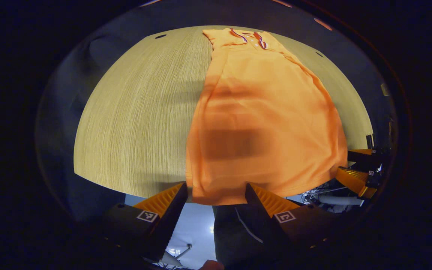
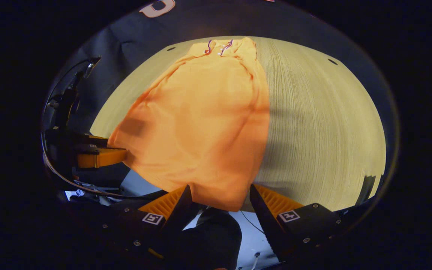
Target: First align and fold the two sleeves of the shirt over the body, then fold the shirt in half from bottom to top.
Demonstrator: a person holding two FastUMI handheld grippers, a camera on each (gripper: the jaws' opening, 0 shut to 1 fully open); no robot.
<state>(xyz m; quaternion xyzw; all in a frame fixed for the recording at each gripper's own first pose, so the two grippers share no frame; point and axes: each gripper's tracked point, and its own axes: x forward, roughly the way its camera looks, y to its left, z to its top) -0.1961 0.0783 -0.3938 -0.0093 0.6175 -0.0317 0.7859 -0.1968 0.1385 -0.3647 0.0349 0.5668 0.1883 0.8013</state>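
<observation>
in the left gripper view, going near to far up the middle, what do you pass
left gripper with open fingers → hem of the orange shirt hanging over the near table edge → shirt body → collar at the far end → wooden table → booth wall

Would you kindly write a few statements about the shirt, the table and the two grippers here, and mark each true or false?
1. The orange collared shirt lies on a light wooden table. True.
2. The shirt's collar points toward the grippers. False: the collar lies at the far end.
3. The left gripper is open at the hem. True.
4. The right gripper is shut. False: its jaws stand apart.
5. The shirt is folded in half. False: it lies at full length.
</observation>
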